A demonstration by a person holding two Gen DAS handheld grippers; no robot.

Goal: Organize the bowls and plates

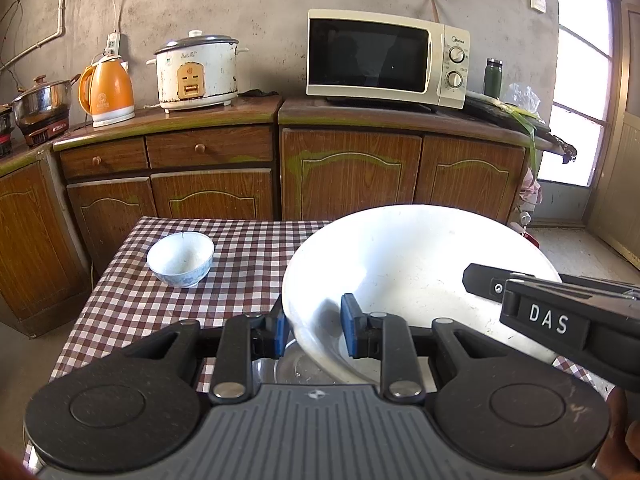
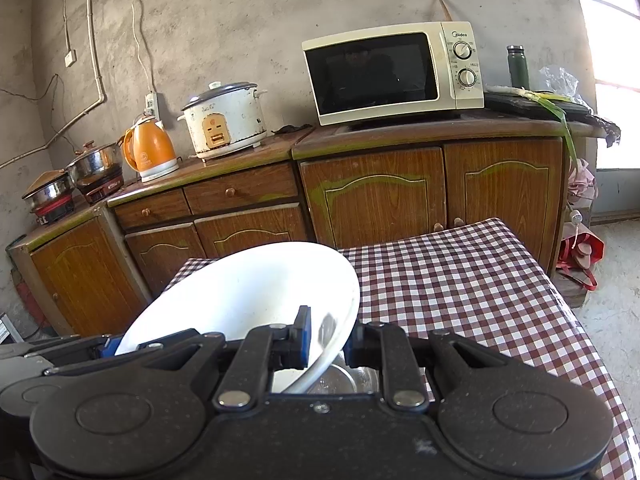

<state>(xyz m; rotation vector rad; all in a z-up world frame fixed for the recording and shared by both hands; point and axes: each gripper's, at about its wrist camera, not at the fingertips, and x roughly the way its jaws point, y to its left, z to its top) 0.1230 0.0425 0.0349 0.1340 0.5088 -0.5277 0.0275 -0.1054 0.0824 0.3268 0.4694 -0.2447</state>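
A large white bowl (image 1: 416, 264) hangs tilted over the checked table (image 1: 240, 264), held at two sides of its rim. My left gripper (image 1: 315, 330) is shut on the near left wall of that bowl, one blue pad inside and one outside. My right gripper (image 2: 326, 340) is shut on the bowl (image 2: 248, 292) at its right wall; its black body (image 1: 560, 312) crosses the left wrist view. Under the white bowl lies a clear glass dish (image 1: 296, 368), mostly hidden. A small blue-and-white bowl (image 1: 181, 258) stands upright at the table's far left.
Wooden cabinets (image 1: 352, 172) run behind the table. On them stand a microwave (image 1: 384, 58), a rice cooker (image 1: 196, 70), an orange kettle (image 1: 106, 92), a steel pot (image 1: 40, 104) and a green flask (image 1: 493, 78). A red bag (image 2: 580, 256) lies on the floor right of the table.
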